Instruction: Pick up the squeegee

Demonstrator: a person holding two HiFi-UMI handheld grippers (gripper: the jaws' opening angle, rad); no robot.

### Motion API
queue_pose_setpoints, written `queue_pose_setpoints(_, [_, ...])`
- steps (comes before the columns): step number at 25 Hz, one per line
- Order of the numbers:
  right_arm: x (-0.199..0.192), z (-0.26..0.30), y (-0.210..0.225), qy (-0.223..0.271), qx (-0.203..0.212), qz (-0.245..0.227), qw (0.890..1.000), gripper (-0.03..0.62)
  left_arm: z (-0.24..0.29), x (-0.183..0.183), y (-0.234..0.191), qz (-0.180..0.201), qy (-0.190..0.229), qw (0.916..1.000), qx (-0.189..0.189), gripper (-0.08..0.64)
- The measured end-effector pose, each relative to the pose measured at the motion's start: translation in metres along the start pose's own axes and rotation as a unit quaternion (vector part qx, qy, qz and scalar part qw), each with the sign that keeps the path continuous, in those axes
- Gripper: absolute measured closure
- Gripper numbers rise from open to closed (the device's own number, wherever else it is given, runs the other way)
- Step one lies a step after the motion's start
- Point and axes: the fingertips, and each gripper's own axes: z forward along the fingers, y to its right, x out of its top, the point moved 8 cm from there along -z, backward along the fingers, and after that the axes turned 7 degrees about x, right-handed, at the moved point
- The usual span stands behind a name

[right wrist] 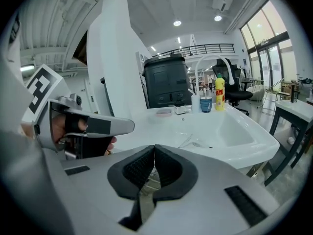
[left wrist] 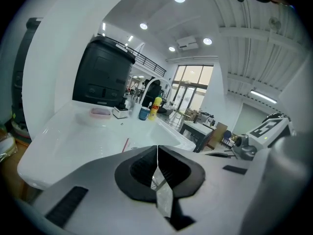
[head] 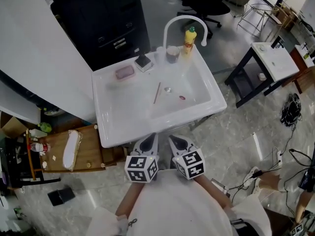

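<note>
Squeegee unclear on the sink (head: pixel 113 107); only gripper views show left gripper (left wrist: pixel 157 153) and right gripper (right wrist: pixel 154 153) closed, empty.

A white sink (head: pixel 110 117) fills the middle of the frame. Its curved tap (head: pixel 183 17) is at the top, with a yellow bottle (head: pixel 189 39) and a cup (head: pixel 173 54) just beside it and a pink dish (head: pixel 125 72) further left. A black cabinet (head: pixel 103 18) stands upper left, a wooden trolley (head: pixel 88 154) lower left and a white side table (head: pixel 275 63) at the right.

glossy rectangular sink unit (head: pixel 110 127): white | tall plastic bottle (head: pixel 189 40): yellow, red label | shallow soap dish (head: pixel 124 73): pink | big boxy cabinet (head: pixel 98 18): black | left gripper (head: pixel 147 141), right gripper (head: pixel 178 142): black-and-white square-marker cubes, black ribbed pads
</note>
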Motion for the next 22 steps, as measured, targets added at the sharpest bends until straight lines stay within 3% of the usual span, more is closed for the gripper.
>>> queue_pose_setpoints(13, [0.028,0.021,0.061,0.003,-0.005,0.003,1.0,0.566,0.061,0.029,0.005,0.009,-0.004,1.0,-0.002,0.532])
queue_pose_setpoints(22, [0.036,0.041,0.083,0.001,0.018,0.02,1.0,0.566,0.086,0.037,-0.002,0.006,-0.021,0.9997,0.007,0.532])
